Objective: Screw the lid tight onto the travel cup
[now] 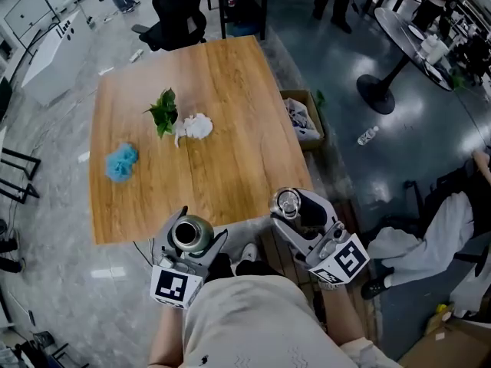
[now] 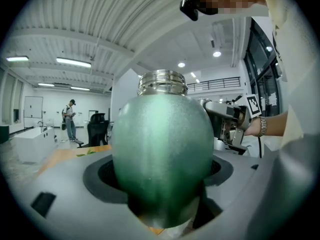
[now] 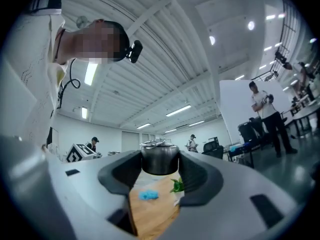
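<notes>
A green travel cup (image 1: 190, 234) with a bare steel threaded neck (image 2: 162, 82) stands upright, mouth open, in my left gripper (image 1: 190, 240), which is shut on its body (image 2: 161, 154). This pair hangs just off the table's near edge. To its right, my right gripper (image 1: 295, 209) is shut on the dark lid (image 1: 288, 202), with the pads pressing both sides of the lid (image 3: 160, 159). Lid and cup are apart, about a hand's width side by side. The right gripper (image 2: 227, 120) also shows beyond the cup in the left gripper view.
On the wooden table (image 1: 222, 83) lie a sprig of green leaves (image 1: 163, 112), a white crumpled piece (image 1: 198, 126) and a blue fluffy tuft (image 1: 121, 162). A cardboard box (image 1: 303, 119) stands by the table's right side, and a black chair (image 1: 180, 14) beyond its far end.
</notes>
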Motion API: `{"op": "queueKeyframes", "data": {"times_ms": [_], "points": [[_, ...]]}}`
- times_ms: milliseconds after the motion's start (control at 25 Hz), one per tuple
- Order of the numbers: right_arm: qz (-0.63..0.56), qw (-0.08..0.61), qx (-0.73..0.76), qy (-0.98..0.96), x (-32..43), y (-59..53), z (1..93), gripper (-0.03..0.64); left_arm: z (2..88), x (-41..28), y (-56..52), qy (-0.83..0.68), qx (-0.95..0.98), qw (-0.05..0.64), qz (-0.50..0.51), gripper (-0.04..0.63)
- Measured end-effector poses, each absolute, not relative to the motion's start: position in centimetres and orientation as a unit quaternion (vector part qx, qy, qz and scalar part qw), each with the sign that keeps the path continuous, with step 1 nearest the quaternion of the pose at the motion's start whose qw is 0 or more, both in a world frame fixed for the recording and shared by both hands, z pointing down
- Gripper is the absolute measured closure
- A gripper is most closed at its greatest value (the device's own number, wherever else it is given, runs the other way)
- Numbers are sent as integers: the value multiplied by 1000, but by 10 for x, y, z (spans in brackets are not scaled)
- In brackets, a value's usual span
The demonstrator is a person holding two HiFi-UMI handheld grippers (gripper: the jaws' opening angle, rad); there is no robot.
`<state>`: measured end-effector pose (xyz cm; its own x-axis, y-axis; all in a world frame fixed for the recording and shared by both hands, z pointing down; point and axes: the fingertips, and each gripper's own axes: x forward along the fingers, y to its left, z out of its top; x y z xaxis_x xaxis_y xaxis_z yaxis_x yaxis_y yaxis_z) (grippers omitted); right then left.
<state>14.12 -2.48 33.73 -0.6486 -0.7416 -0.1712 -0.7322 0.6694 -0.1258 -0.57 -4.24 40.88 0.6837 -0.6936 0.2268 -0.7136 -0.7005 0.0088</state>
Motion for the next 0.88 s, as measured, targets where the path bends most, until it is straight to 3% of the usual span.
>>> {"op": "queueKeyframes", "data": {"times_ms": [120, 320, 600, 880], "points": [[-20, 113, -366, 923, 129, -23, 328, 374, 410, 17, -31, -322, 938, 38, 122, 192], [-36, 190, -230, 954, 105, -8, 293, 376, 411, 58, -17, -203, 970, 38, 128, 192], [-46, 139, -118, 982, 59, -1, 282, 376, 395, 73, -5, -122, 986, 37, 105, 192], [-80, 52, -35, 995, 32, 8, 301, 376, 405, 70, 10, -51, 987, -7, 156, 192]]}}
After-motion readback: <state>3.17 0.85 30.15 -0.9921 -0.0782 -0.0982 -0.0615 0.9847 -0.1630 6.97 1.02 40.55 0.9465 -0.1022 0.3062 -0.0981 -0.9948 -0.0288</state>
